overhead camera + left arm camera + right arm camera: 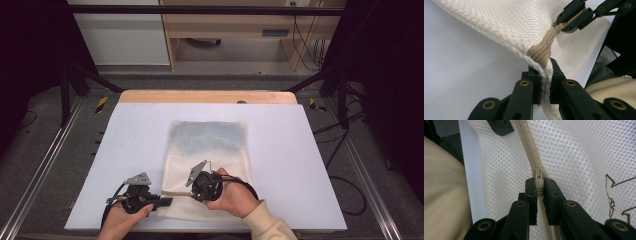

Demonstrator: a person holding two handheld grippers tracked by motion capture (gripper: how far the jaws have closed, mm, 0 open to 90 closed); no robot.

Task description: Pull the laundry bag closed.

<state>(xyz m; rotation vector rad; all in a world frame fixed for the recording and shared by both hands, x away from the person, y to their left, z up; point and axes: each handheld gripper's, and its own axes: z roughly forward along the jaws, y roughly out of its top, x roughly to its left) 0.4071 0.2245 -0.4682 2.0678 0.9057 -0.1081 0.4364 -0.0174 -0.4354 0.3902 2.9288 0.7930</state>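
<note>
Mesh bag (207, 165) laid flat on the white table (300, 165), zip at its near edge.
Its corner is clamped by the left gripper (545, 75); the zip pull (539, 183) is pinched by the right gripper (539, 192). Fabric should be kept taut and the pull drawn straight along the teeth.
</note>
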